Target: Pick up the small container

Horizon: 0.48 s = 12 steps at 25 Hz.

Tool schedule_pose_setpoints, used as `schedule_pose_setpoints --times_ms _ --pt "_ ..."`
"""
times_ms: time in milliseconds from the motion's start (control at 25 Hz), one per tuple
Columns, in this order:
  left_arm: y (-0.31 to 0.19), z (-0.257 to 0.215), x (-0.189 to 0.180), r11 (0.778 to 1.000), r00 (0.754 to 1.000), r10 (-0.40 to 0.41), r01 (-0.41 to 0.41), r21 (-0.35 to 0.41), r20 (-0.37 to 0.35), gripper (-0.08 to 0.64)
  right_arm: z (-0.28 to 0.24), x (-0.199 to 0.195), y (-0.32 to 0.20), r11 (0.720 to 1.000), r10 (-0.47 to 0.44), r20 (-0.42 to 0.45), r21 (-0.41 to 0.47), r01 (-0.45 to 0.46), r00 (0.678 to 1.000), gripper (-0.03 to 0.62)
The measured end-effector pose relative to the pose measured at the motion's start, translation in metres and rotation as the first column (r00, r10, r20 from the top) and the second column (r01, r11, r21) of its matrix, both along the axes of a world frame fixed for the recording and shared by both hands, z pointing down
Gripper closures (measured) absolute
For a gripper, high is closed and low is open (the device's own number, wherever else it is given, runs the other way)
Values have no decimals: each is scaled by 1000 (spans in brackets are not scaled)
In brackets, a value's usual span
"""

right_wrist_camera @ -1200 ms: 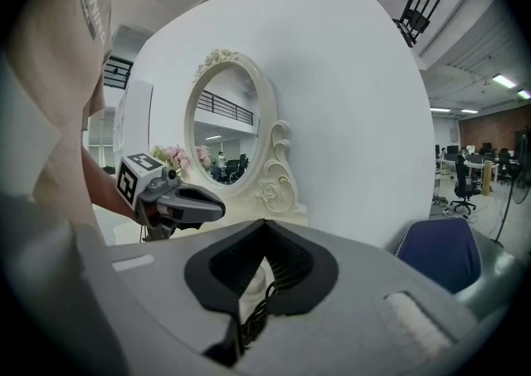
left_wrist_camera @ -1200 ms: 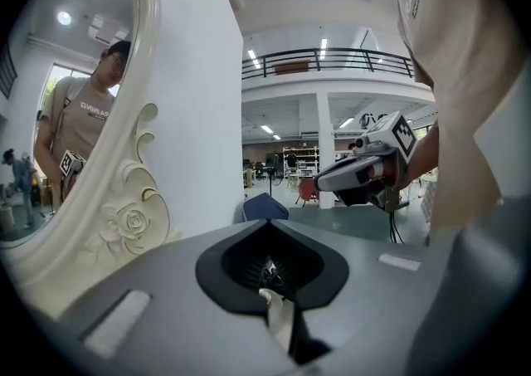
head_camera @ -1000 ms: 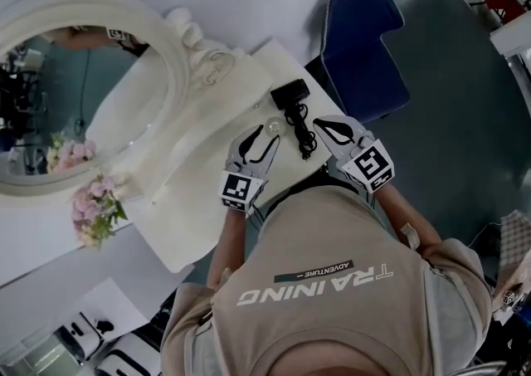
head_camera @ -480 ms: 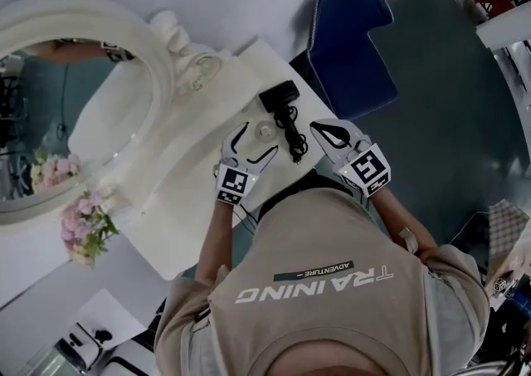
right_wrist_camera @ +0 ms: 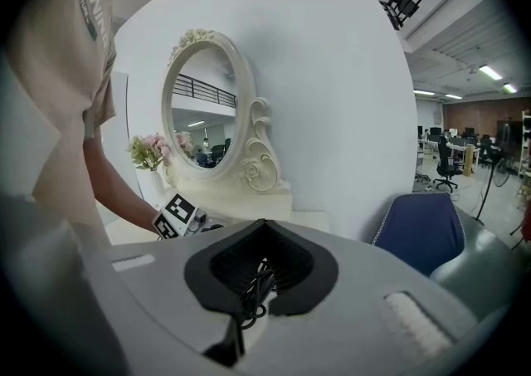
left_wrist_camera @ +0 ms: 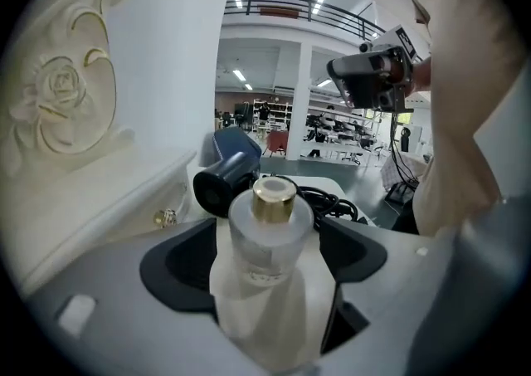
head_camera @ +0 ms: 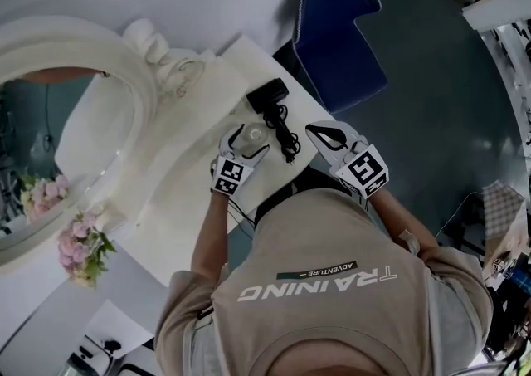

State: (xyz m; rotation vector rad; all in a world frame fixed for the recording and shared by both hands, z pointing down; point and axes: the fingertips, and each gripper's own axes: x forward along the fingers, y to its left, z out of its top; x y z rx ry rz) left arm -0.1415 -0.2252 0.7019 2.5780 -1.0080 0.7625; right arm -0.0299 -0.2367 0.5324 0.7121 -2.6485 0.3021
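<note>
The small container (left_wrist_camera: pixel 261 229) is a frosted bottle with a gold cap, standing upright on the white vanity top (head_camera: pixel 187 200). My left gripper (left_wrist_camera: pixel 264 237) is low over the top with the bottle (head_camera: pixel 254 132) between its jaws. The jaws have just been opening wide and then closing a little. The pads stand clear of the bottle on both sides. In the head view the left gripper (head_camera: pixel 249 137) is left of the black cable. My right gripper (head_camera: pixel 312 128) hovers to the cable's right, tips together, holding nothing; its own view shows the cable (right_wrist_camera: pixel 253 283) through the right gripper (right_wrist_camera: pixel 259 223).
A black hair dryer (head_camera: pixel 267 94) lies just beyond the bottle, its cable (head_camera: pixel 287 139) coiled beside it. An ornate white mirror frame (head_camera: pixel 145 67) rises at the left, with pink flowers (head_camera: pixel 79 246) nearby. A blue chair (head_camera: pixel 336 34) stands past the table edge.
The left gripper has come down toward the vanity top and its jaws stand wider; the bottle, earlier ahead of its tips, is now between them. The right gripper has hardly moved.
</note>
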Motion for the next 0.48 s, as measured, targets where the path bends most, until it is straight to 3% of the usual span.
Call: schedule_pose_setpoints --times_ms 160,480 --pt "-6 19 2 1000 1000 14 -14 -28 -2 152 9 5 -1 999 19 -12 -36 -19 1000 589" --pt "-7 31 16 994 993 108 -108 -6 53 184 26 23 -1 994 69 -47 -76 -72 997 589"
